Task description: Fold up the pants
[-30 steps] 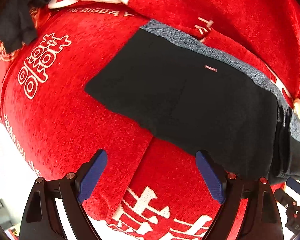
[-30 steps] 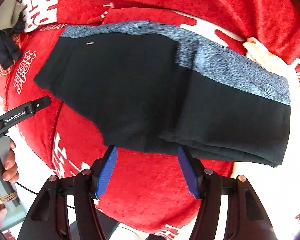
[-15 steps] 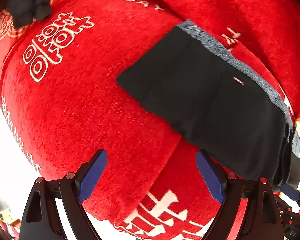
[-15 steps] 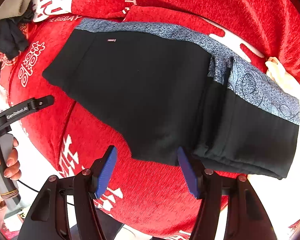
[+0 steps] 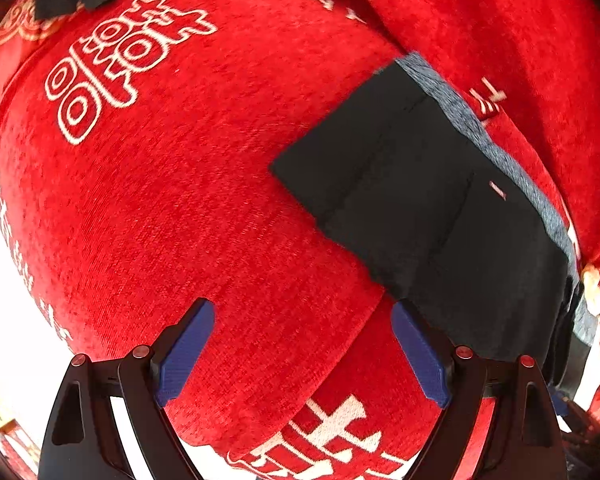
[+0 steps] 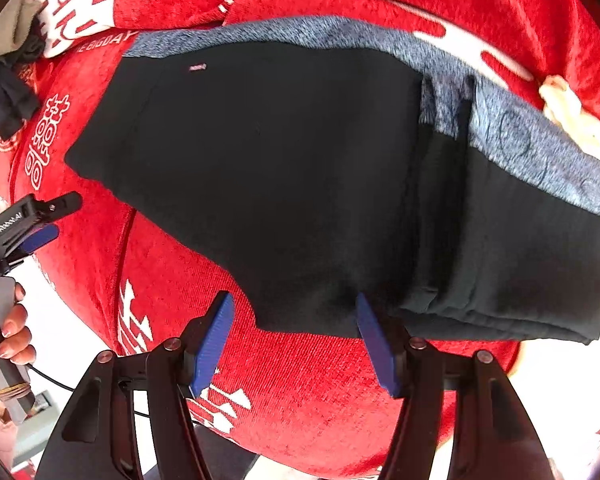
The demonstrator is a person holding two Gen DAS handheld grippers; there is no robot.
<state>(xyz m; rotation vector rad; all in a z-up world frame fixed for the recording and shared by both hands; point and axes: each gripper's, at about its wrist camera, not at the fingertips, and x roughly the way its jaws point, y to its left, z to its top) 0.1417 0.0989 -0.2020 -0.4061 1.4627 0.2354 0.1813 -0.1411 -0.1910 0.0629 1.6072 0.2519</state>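
Pants have slid right of left jaws.

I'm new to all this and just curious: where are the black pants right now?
The black pants lie flat on the red cloth, filling the middle of the right wrist view just beyond the open right gripper.

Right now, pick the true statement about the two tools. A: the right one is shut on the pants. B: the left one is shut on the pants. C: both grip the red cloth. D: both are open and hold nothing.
D: the left tool and right tool both stand wide open, clear of the black pants.
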